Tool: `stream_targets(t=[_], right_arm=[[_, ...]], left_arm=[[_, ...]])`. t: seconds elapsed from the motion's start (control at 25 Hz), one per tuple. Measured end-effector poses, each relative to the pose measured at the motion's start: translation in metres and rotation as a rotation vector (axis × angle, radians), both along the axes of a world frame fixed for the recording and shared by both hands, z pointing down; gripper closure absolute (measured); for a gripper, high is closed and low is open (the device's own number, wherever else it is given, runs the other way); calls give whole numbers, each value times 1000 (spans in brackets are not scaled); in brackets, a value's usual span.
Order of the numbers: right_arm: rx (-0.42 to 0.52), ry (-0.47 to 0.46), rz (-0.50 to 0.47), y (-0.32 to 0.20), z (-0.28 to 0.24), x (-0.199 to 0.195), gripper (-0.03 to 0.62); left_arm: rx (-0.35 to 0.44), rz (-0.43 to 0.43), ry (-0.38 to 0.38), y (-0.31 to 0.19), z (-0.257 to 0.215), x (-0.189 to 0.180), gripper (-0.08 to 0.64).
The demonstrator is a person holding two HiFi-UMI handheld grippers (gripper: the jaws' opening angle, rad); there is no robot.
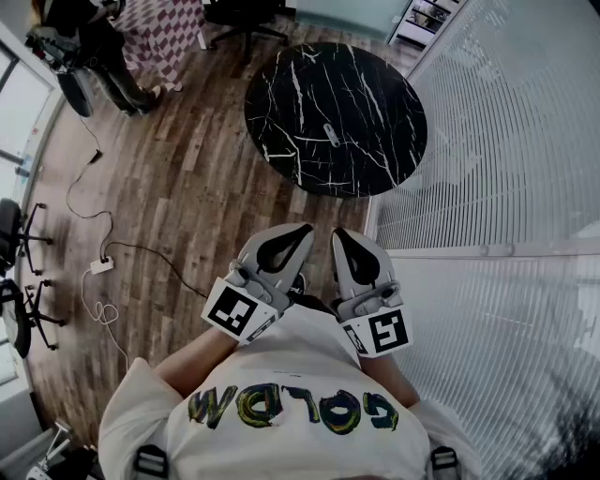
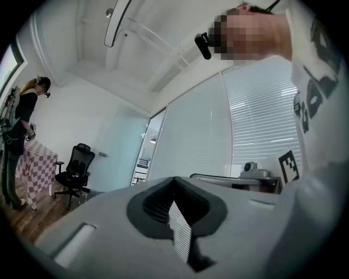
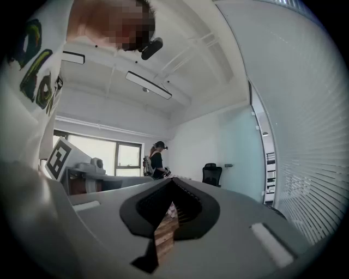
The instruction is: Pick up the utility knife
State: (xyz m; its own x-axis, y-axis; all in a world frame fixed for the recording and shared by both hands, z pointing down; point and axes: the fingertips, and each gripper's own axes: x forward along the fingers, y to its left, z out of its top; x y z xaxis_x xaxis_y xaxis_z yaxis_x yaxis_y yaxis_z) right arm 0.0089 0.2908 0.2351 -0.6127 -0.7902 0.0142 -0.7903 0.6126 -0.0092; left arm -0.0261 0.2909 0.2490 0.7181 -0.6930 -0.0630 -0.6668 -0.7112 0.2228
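A small grey utility knife [image 1: 331, 134] lies on the round black marble table [image 1: 281, 84], right of its centre. Both grippers are held close to my chest, well short of the table and apart from the knife. My left gripper [image 1: 302, 228] points level with its jaws together and nothing between them; in the left gripper view [image 2: 174, 180] its tips meet in front of the glass wall. My right gripper [image 1: 339, 232] sits beside it, also shut and empty, and its own view [image 3: 173, 181] looks out across the room. Neither gripper view shows the knife.
A glass wall with white blinds [image 1: 487, 141] runs along the right, close to the table. A power strip with cables [image 1: 100, 265] lies on the wood floor at left, near office chairs [image 1: 19, 234]. Another person [image 1: 103, 47] stands at the far left by a checkered table [image 1: 169, 28].
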Motion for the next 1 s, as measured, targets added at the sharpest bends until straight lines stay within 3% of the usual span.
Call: stream_targets(t=[0.2, 0.56, 0.8, 1.0], right_arm=[[15, -9, -27, 3, 2, 2, 591], [-42, -42, -73, 2, 14, 17, 589], [-30, -40, -91, 5, 14, 34, 589], [-40, -63, -84, 7, 15, 42, 591]], left_arm=[[-19, 8, 25, 0, 3, 7, 557], [-38, -17, 0, 2, 10, 22, 557], [-58, -60, -6, 3, 17, 31, 557], [-74, -49, -20, 8, 21, 44, 557]])
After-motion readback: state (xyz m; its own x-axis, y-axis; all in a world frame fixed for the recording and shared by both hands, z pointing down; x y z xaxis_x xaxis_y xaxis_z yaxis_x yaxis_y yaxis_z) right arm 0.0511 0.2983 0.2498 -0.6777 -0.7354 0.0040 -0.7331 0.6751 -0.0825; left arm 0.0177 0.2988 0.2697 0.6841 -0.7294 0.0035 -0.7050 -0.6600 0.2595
